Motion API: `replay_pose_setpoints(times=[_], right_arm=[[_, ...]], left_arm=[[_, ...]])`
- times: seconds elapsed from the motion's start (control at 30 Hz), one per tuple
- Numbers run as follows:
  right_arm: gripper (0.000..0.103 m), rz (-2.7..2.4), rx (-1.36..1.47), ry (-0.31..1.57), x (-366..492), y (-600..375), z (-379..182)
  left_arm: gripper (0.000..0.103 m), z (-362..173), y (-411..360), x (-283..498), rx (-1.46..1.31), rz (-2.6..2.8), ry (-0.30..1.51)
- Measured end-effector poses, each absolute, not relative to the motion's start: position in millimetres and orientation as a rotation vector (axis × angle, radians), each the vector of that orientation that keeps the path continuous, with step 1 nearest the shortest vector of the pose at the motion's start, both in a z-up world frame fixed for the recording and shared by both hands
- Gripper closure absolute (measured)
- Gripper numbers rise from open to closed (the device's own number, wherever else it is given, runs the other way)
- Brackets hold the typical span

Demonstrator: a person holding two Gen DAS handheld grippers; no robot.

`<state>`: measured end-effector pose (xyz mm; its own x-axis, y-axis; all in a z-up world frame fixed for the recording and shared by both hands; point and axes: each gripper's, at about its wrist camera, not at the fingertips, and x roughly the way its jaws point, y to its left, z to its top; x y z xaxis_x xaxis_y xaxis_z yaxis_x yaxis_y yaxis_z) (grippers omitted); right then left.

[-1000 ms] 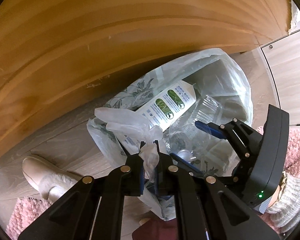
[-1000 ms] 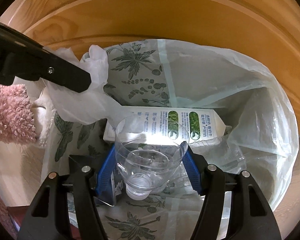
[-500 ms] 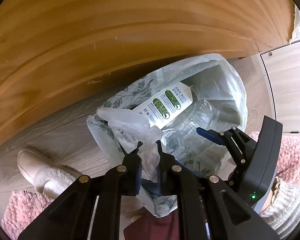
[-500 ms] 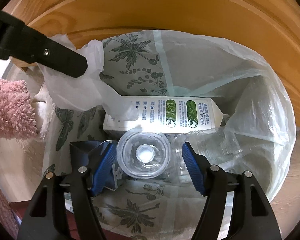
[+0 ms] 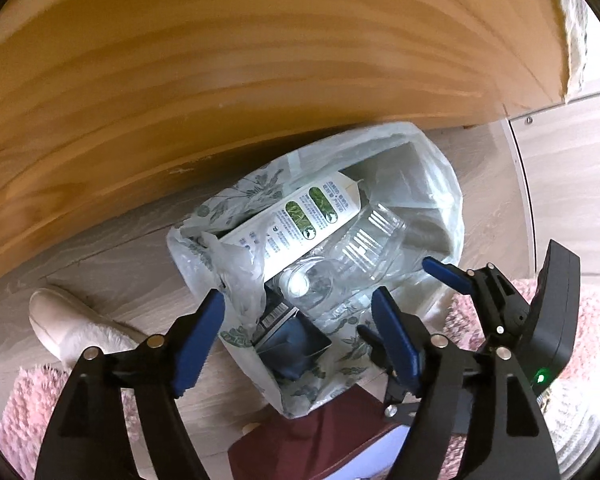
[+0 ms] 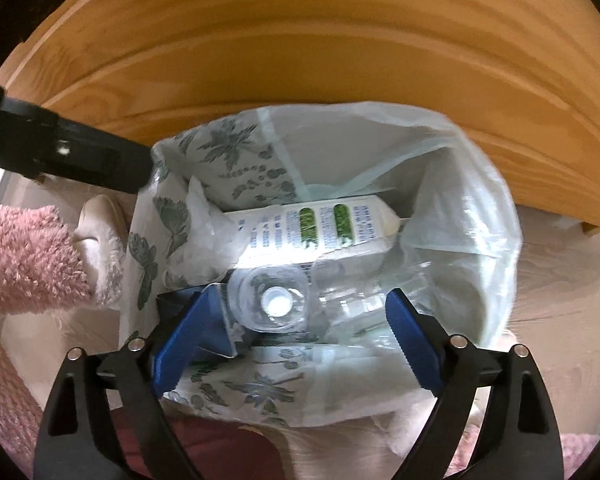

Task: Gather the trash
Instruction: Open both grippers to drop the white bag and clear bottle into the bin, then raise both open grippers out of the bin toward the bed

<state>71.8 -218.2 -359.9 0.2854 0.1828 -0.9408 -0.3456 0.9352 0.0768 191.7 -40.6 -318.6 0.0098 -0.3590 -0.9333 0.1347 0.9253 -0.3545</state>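
Both tools are letting go. The left tool [image 5: 296, 320], low in the left wrist view, has its blue pads spreading apart, with the bag's rumpled edge [image 5: 236, 272] lying loose just beside the left pad and nothing pinched. The right tool [image 6: 304, 320], at the bottom of the right wrist view, is also widening its jaws; the clear plastic bottle [image 6: 274, 300] sits below and between the pads, free of them, already down in the patterned trash bag [image 6: 236, 148]

Inside the bag, mid-frame, a white carton with green labels [image 6: 324, 228] lies across the top of the pile, with a clear plastic tray [image 5: 368, 236] to its right and a dark box [image 5: 292, 344] toward the lower left

To finish this drop cleanly, I would judge it best to raise both tools straight out with pads wide, so no pad snags the thin film. The bag mouth looks slack and may fold shut once released; the wooden furniture [image 5: 220, 80] in the upper frame leaves little room above
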Motion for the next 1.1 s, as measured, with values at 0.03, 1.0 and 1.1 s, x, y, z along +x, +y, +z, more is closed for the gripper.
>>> replay_pose_setpoints(times=[0.03, 1.0, 1.1], right_arm=[[0.014, 0.331, -0.146, 1.232, 72.2, -222.9, -358.0], [0.008, 0.184, 0.038, 0.872, 61.4, -281.5, -224.6], [0.008, 0.176, 0.031, 0.800, 62.0, -289.7, -202.7]], left_arm=[[0.030, -312.2, -37.4, 189.8, -0.200, -0.387, 1.495], [0.008, -150.0, -36.9, 128.8, -0.096, -0.366, 0.762], [0.008, -137.8, -27.3, 121.9, -0.118, -0.320, 0.696]])
